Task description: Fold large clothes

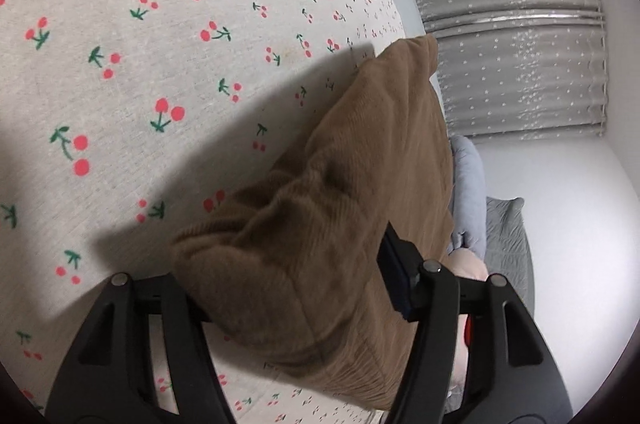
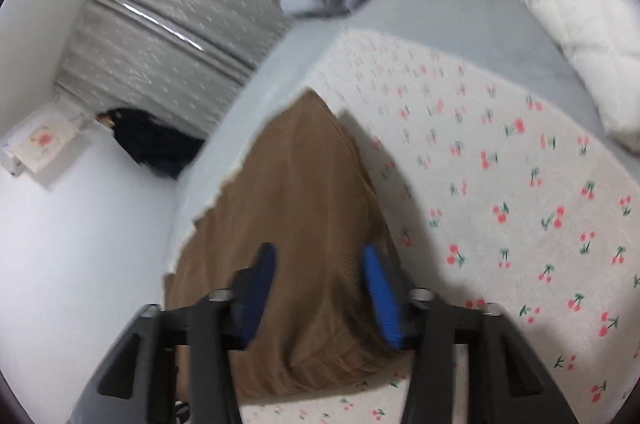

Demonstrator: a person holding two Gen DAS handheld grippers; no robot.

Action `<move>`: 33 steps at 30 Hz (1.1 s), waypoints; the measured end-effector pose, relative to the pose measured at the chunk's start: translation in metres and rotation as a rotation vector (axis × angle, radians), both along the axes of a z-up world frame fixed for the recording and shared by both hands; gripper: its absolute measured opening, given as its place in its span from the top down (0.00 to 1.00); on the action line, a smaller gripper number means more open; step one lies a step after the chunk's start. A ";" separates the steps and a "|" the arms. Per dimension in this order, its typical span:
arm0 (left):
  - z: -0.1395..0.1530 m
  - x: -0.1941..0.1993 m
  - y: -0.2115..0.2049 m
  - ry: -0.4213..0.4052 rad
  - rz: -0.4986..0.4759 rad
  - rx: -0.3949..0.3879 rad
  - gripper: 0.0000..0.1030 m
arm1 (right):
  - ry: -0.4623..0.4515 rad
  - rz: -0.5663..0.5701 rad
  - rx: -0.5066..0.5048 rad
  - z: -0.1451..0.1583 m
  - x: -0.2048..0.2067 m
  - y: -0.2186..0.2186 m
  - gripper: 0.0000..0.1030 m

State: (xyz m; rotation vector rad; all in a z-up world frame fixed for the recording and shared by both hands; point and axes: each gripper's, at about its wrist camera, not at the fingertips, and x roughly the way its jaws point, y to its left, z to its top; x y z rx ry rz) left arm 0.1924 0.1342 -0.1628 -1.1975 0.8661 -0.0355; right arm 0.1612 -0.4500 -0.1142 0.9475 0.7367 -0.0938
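Even, soft indoor light, moderately bright. A broad grey shadow falls on the cream cherry-print bedsheet (image 1: 120,72) left of the brown corduroy garment (image 1: 340,208). Glare streak on the grey star-patterned curtain (image 2: 168,32). Right wrist view motion-blurred throughout; left wrist view sharper, softening near the lens. Strong fisheye curvature, dark vignette corners in both views.

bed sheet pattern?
Red cherries on cream sheet; clearest in left wrist view.

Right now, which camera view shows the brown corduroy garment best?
The left wrist view: the brown corduroy garment is sharp there, ribs and folds visible, lying on the cherry-print sheet. The right wrist view shows it blurred, partly hidden behind blue pads.
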 end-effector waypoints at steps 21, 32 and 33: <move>0.026 -0.005 -0.020 -0.083 0.084 0.131 0.71 | -0.170 0.335 -0.367 0.040 0.075 0.206 0.70; 0.098 -0.018 -0.059 -0.356 0.036 0.222 0.74 | 0.070 0.542 -0.178 -0.042 0.153 0.258 0.85; 0.110 -0.018 -0.068 -0.396 0.017 0.238 0.74 | 0.067 0.551 -0.154 -0.044 0.153 0.253 0.86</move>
